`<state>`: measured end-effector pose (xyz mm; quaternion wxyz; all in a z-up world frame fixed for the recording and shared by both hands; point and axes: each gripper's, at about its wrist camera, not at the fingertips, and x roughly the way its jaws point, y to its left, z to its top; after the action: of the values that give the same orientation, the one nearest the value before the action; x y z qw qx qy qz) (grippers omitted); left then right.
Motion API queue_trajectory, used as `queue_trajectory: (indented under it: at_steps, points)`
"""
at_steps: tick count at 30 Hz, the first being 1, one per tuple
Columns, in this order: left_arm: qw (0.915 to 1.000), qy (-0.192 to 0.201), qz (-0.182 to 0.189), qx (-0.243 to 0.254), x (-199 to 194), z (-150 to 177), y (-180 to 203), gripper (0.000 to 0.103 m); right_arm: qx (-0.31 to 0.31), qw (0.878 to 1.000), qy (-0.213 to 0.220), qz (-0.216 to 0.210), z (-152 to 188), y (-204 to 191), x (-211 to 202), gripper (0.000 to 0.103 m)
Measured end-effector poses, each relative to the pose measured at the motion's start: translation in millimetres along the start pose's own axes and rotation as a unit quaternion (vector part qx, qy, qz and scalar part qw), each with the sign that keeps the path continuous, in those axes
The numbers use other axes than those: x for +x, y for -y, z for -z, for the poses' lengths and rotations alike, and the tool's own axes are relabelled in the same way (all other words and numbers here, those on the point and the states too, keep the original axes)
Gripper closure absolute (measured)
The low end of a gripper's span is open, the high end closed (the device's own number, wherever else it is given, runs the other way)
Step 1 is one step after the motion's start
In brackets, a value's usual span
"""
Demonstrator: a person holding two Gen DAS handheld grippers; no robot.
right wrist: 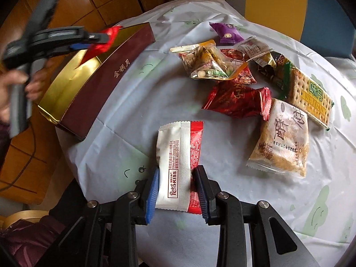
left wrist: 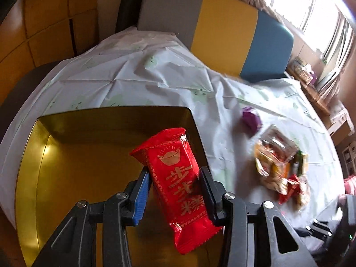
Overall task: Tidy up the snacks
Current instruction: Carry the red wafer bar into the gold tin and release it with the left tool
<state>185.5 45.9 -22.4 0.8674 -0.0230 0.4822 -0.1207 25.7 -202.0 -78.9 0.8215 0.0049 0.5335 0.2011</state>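
The left tool (left wrist: 173,191) pinches a red packet (left wrist: 178,178) right above the gold box (left wrist: 73,155) — long axis tilted, nothing between. The right tool (right wrist: 176,189) grips a white packet (right wrist: 178,164) — box (right wrist: 124,66) well off to its left.

A white tablecloth (left wrist: 138,77) with pale green prints covers the table. Beyond its far edge stands a grey, yellow and blue headboard (left wrist: 224,35); curtained window (left wrist: 316,6) far right.
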Motion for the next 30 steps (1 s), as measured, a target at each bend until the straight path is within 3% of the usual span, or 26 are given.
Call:
queue_trajectory:
  at_steps: [6,11,30]
  points:
    - [0.9998,-0.007,-0.017,0.004,31,-22,-1,0.057,0.011,1.0,0.007,-0.003,1,0,0,0.069]
    - [0.9991,0.006,-0.029,-0.029,24,-23,-9,0.052,0.012,1.0,0.01,0.001,1,-1,0,0.069]
    - [0.9872,0.076,-0.112,-0.085,-84,83,2,0.052,0.011,0.998,0.028,0.049,3,-9,1,0.068]
